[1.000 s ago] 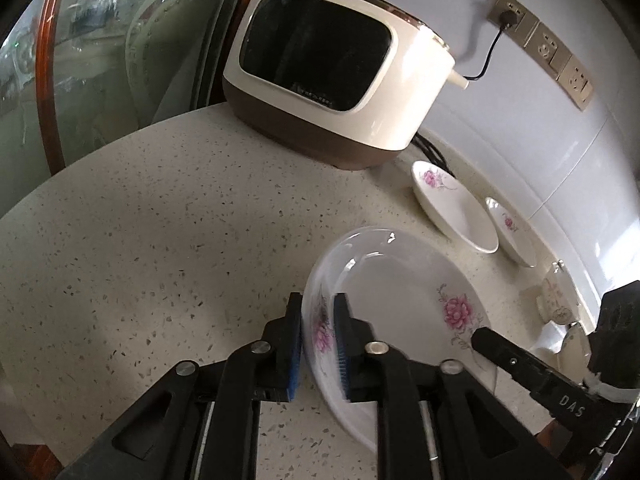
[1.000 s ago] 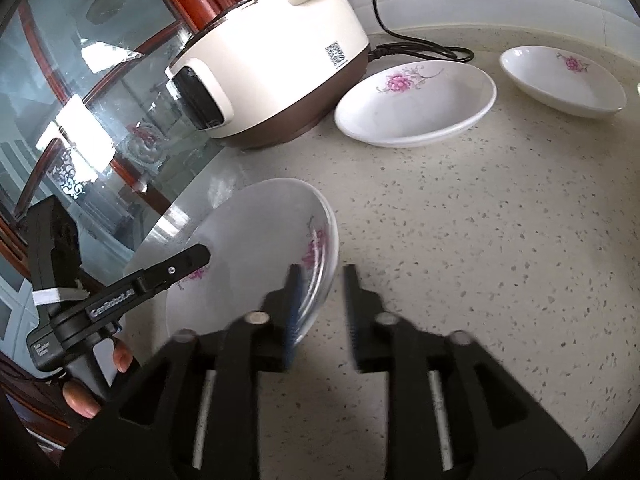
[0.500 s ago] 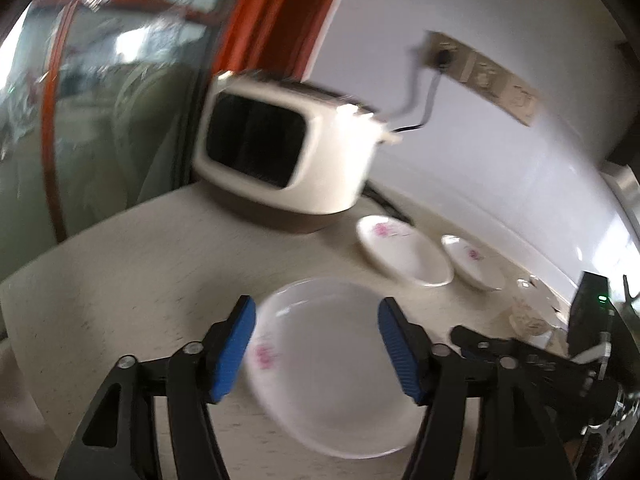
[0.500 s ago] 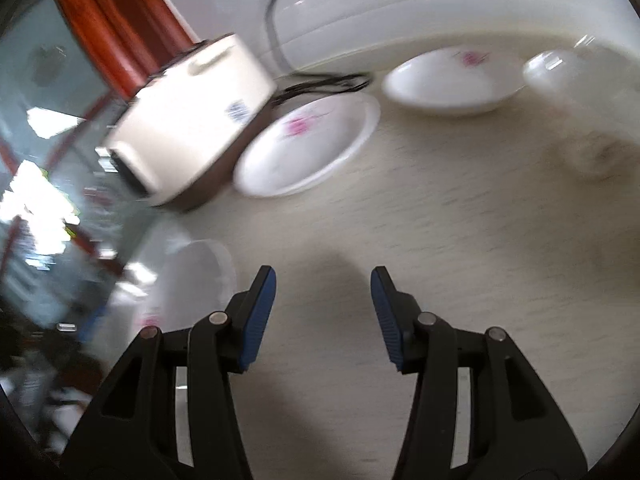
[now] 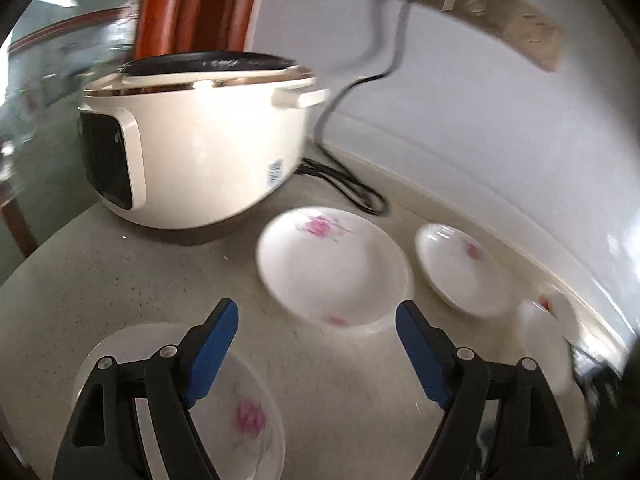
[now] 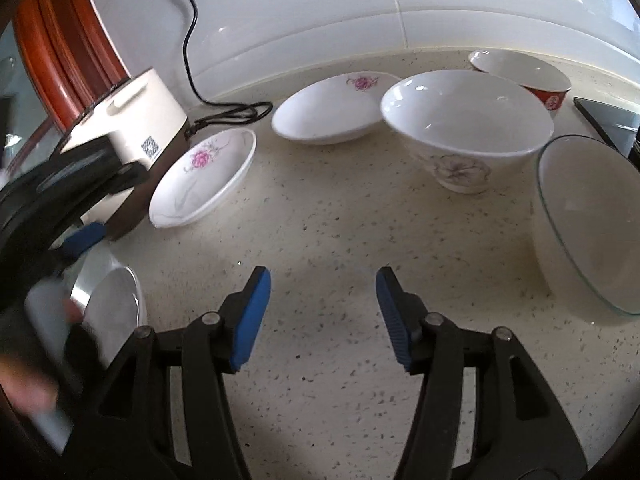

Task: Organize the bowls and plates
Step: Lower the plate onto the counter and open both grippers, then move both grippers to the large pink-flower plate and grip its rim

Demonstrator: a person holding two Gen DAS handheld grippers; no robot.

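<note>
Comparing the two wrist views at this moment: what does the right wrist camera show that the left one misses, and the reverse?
Only the right wrist view shows the glass bowl at the right, the red bowl by the wall and the left gripper from outside, blurred. It also shows the tall white bowl clearly.

Only the left wrist view shows the rice cooker's dark front panel and the wall sockets.

Both show the rice cooker, its cord, the speckled counter, three flowered plates, and each camera's own open, empty gripper; the right gripper shows only in its own.
</note>
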